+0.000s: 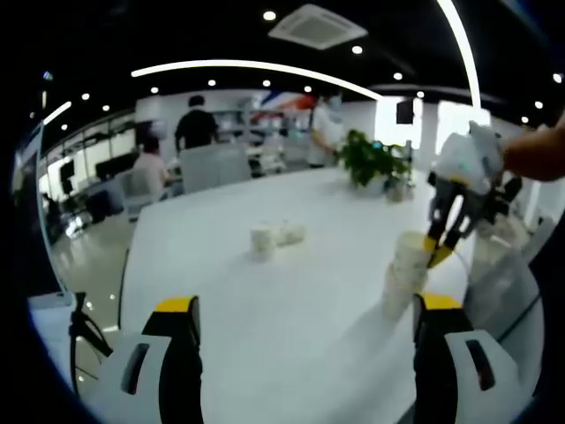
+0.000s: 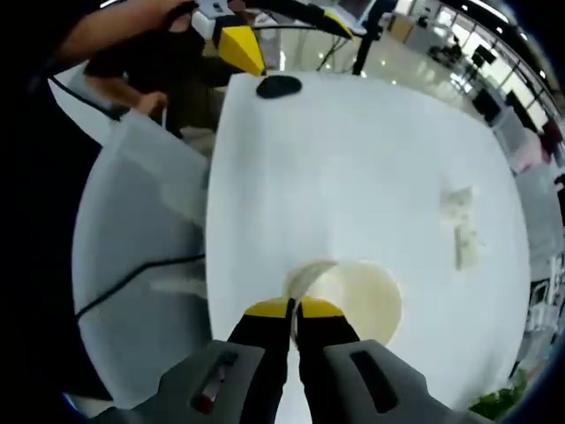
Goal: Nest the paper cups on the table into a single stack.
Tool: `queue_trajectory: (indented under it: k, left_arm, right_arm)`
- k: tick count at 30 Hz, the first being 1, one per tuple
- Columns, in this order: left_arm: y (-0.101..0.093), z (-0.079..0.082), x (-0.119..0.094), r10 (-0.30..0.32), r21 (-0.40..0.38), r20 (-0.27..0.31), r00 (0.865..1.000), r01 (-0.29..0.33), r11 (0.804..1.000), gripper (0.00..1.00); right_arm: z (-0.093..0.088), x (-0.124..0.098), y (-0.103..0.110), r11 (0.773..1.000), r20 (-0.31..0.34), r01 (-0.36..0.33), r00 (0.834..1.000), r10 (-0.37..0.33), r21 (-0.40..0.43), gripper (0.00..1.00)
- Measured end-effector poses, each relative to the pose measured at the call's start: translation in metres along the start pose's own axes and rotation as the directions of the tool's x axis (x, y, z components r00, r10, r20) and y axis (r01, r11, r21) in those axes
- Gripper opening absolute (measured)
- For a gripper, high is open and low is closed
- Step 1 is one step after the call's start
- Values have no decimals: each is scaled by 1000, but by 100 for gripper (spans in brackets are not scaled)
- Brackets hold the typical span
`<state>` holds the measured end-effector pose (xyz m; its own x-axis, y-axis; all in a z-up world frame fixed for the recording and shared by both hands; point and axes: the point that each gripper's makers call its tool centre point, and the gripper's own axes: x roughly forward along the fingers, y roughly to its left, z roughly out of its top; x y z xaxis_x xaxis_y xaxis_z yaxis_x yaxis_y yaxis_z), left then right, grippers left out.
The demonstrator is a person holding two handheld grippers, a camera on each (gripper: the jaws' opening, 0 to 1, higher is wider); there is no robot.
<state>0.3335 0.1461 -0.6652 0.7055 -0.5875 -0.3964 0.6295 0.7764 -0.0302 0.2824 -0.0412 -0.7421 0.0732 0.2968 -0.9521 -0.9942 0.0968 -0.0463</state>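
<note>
- Pinching the rim of the top paper cup (image 2: 353, 300), my right gripper (image 2: 294, 309) has its yellow-tipped jaws pressed together on the cup wall at lower centre of the right gripper view; I grip the rim so that the cup hangs mouth-up and can drop straight into the one below.
- In the left gripper view the same gripper (image 1: 444, 237) stands at right of frame, reaching down onto the stack of cups (image 1: 406, 269) on the white table (image 1: 265, 300); the stack is upright, which I judge keeps the nesting axis vertical.
- My left gripper (image 1: 305, 322) has its jaws wide apart at the bottom of its view, holding nothing, held back from the stack, presumably ready to fetch.
- Two loose cups (image 1: 275, 237) wait near the table's centre, well apart from the stack; one stands, the other seems to lie on its side. They appear at right of the right gripper view (image 2: 461, 225).
- By my estimate, those two remain to be nested.
</note>
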Motion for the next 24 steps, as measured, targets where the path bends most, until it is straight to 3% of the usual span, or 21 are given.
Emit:
queue_trajectory:
  k: [17,24]
  left_arm:
    - [5,-1,-2,8,0,-6,1000,-8,1000,99]
    - [4,-2,1,4,-3,-8,1000,-4,1000,99]
  right_arm:
    - [-1,22,-4,999,2,-11,1000,11,40,3]
    - [2,23,-8,996,39,-20,999,17,82,10]
